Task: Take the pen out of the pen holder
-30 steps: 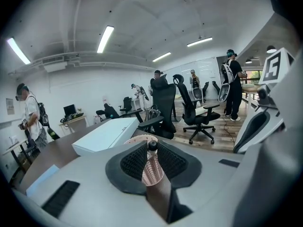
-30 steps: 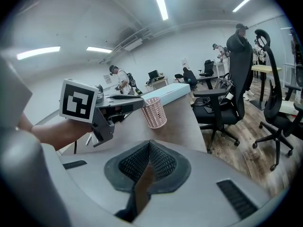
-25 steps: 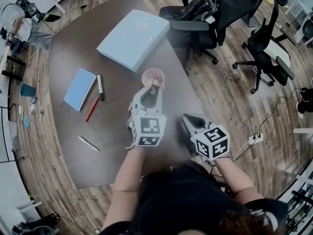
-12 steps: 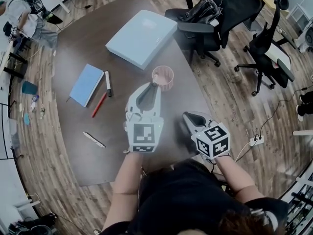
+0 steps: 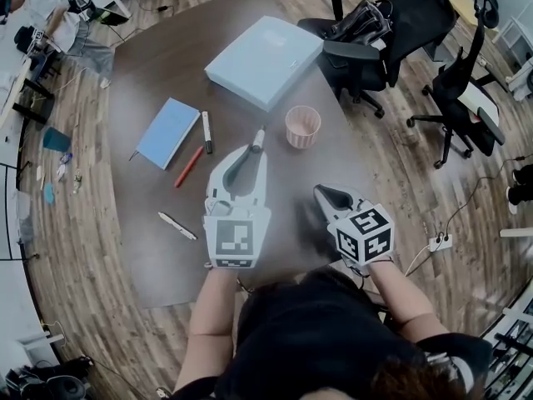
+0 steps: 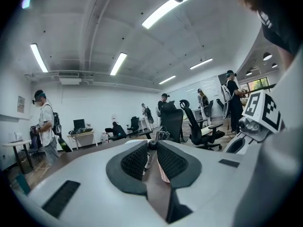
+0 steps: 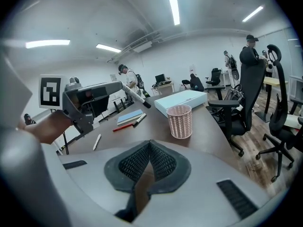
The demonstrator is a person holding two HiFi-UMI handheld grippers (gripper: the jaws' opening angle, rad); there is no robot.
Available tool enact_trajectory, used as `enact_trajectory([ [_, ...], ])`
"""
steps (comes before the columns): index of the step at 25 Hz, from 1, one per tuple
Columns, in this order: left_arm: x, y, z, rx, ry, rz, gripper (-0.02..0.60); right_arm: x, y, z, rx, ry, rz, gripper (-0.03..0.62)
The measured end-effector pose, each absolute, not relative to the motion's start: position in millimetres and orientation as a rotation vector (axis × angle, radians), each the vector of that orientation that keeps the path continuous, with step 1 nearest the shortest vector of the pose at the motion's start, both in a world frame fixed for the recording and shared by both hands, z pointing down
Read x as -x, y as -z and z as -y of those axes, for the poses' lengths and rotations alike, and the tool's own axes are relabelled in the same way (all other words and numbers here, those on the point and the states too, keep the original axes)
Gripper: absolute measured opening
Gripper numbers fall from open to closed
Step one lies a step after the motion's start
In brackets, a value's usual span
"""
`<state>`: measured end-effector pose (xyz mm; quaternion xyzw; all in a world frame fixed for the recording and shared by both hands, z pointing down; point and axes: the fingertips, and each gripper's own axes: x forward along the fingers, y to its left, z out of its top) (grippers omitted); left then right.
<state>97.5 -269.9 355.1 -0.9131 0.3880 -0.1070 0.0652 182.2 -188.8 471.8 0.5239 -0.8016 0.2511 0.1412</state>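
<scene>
- Your left gripper (image 5: 255, 150) is clamped on the pen (image 5: 258, 137). The pen sticks out past the tips, off the table (image 5: 158, 73), clear of the pen holder (image 5: 302, 126) and just left of it.
- Your right gripper (image 5: 321, 192) has its jaws together with nothing between them. It sits near, to the right of the left one.
- The table is dark brown with a rounded edge. The pen holder is pink and stands upright toward the right side.
- Far side of the table: a pale blue box (image 5: 265, 50), lying flat.
- Left side: a blue notebook (image 5: 168, 132), with a black-and-white marker (image 5: 206, 132) just to its right and a red pen (image 5: 188, 167) near the marker. A white pen (image 5: 177, 226) lies alone, nearer to you.
- The room has a wood plank floor (image 5: 75, 248), with black office chairs (image 5: 375, 23) off the table's far right.
- A power strip (image 5: 433, 238) lies on the floor at right.
- There are strip lights (image 6: 163, 11) on the ceiling, and a person (image 6: 45, 126) stands in the background with others.
</scene>
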Motion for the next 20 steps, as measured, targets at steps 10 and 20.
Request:
enact_trajectory([
  [10,-31.1,-367.4,250.1,2.743,0.37,-1.282,0.08,-135.2,-465.8,184.4,-1.433,-0.688,2.349,0.018],
  [20,22.1,-402.4,224.8,2.743,0.462,-1.414,0.08,-108.5,-469.8,176.2,-1.369,-0.684,2.369,0.018],
])
